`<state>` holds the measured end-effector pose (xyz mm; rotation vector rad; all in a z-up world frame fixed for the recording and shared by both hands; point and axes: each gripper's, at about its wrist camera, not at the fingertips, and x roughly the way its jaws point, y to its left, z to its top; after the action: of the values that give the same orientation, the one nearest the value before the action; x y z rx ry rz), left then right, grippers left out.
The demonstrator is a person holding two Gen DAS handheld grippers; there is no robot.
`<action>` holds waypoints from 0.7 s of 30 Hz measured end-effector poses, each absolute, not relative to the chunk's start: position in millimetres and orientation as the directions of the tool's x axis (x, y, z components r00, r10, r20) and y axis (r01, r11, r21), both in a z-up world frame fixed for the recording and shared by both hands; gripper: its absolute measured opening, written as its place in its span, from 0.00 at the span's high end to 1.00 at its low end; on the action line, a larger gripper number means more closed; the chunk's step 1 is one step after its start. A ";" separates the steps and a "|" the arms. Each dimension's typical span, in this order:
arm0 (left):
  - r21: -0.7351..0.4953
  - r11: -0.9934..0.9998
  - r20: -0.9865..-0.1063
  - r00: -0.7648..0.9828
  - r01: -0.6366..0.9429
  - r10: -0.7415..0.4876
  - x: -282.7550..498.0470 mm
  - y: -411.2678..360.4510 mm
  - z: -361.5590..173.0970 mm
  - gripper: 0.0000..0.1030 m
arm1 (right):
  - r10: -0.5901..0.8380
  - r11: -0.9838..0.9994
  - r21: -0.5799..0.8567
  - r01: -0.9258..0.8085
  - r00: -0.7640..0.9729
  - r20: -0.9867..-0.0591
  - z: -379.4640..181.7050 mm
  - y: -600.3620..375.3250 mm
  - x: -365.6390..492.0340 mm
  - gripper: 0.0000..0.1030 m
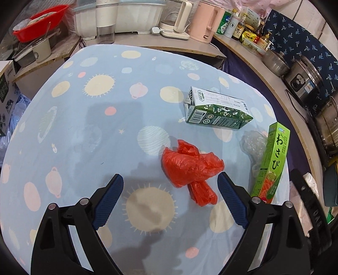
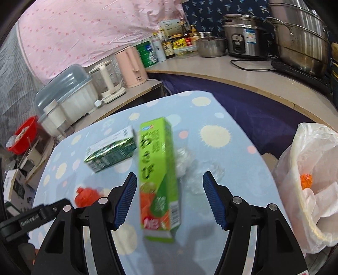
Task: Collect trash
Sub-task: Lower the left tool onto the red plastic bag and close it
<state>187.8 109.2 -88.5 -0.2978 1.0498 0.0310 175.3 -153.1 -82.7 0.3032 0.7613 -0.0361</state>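
A crumpled red plastic bag (image 1: pixel 191 169) lies on the blue patterned tablecloth (image 1: pixel 84 118), just ahead of my open, empty left gripper (image 1: pixel 170 182) and nearer its right finger. A green and white carton (image 1: pixel 215 111) lies farther back. A green wasabi box (image 1: pixel 271 162) lies at the right beside clear crumpled plastic (image 1: pixel 252 141). In the right wrist view the wasabi box (image 2: pixel 158 169) lies between the fingers of my open right gripper (image 2: pixel 169 182), untouched. The clear plastic (image 2: pixel 196 169), carton (image 2: pixel 111 151) and red bag (image 2: pixel 86 195) show there too.
A white trash bag (image 2: pixel 312 182) holding paper and orange scraps stands open at the right table edge. Counters behind carry a pink kettle (image 1: pixel 206 22), a glass kettle (image 1: pixel 179 19), bottles (image 1: pixel 240 27), a rice cooker (image 2: pixel 243 36) and steel pots (image 2: pixel 300 36). A red basin (image 1: pixel 40 21) sits far left.
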 end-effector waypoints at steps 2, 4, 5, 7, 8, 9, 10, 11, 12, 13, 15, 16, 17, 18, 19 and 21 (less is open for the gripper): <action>-0.231 0.960 -0.860 0.496 -0.161 -0.123 192.6 105.9 -91.4 0.16 | 0.061 0.950 0.262 0.168 0.725 -0.686 -84.0 -165.4 184.5 0.39; -0.234 0.960 -0.862 0.491 -0.156 -0.130 198.2 101.5 -94.4 0.16 | 0.053 0.951 0.256 0.176 0.722 -0.690 -86.5 -171.6 194.0 0.39; -0.234 0.960 -0.863 0.487 -0.153 -0.132 201.8 98.6 -96.1 0.16 | 0.049 0.953 0.249 0.174 0.721 -0.692 -87.8 -172.3 198.4 0.39; -0.230 0.962 -0.866 0.483 -0.148 -0.133 208.3 92.8 -99.6 0.16 | 0.058 0.957 0.241 0.160 0.710 -0.701 -93.5 -172.2 208.9 0.39; -0.226 0.963 -0.867 0.480 -0.147 -0.131 211.4 90.5 -101.6 0.16 | 0.065 0.959 0.239 0.152 0.703 -0.709 -97.4 -170.6 214.3 0.39; -0.223 0.964 -0.869 0.477 -0.146 -0.129 214.1 88.9 -103.6 0.16 | 0.074 0.960 0.239 0.144 0.697 -0.713 -100.6 -169.0 218.0 0.40; -0.220 0.965 -0.872 0.472 -0.143 -0.129 217.0 86.4 -106.5 0.16 | 0.087 0.962 0.241 0.130 0.688 -0.720 -104.8 -166.3 222.5 0.41; -0.217 0.966 -0.875 0.467 -0.140 -0.128 218.7 84.5 -108.8 0.16 | 0.101 0.963 0.244 0.117 0.680 -0.727 -109.1 -163.1 226.3 0.43; -0.215 0.967 -0.877 0.463 -0.138 -0.129 220.6 82.9 -111.2 0.17 | 0.116 0.963 0.247 0.104 0.671 -0.733 -113.7 -159.8 229.4 0.46; -0.213 0.968 -0.879 0.458 -0.135 -0.130 222.1 81.3 -114.1 0.18 | 0.126 0.963 0.251 0.096 0.663 -0.738 -117.7 -156.9 232.0 0.47; -0.207 0.969 -0.885 0.447 -0.134 -0.128 223.8 79.4 -119.3 0.20 | 0.141 0.963 0.255 0.083 0.652 -0.745 -124.3 -151.1 235.9 0.51; -0.208 0.969 -0.889 0.439 -0.134 -0.130 224.9 79.3 -122.6 0.22 | 0.150 0.962 0.260 0.077 0.648 -0.747 -127.5 -148.8 237.7 0.52; -0.211 0.968 -0.892 0.432 -0.135 -0.134 225.4 79.7 -125.0 0.25 | 0.157 0.962 0.265 0.073 0.644 -0.749 -130.2 -147.3 238.8 0.54; -0.211 0.968 -0.895 0.424 -0.137 -0.135 226.2 80.3 -127.8 0.26 | 0.166 0.960 0.270 0.069 0.639 -0.751 -133.1 -145.5 240.6 0.58; -0.204 0.969 -0.893 0.431 -0.136 -0.128 226.2 80.6 -128.1 0.26 | 0.173 0.959 0.276 0.065 0.637 -0.751 -135.6 -144.4 240.8 0.60; -0.190 0.973 -0.894 0.434 -0.130 -0.117 226.2 80.1 -128.1 0.30 | 0.187 0.955 0.291 0.061 0.637 -0.747 -137.6 -144.1 242.4 0.64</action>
<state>226.2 80.1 -128.1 -0.2448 1.1256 0.0083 242.4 -144.2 -137.6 0.3033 0.8802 0.0734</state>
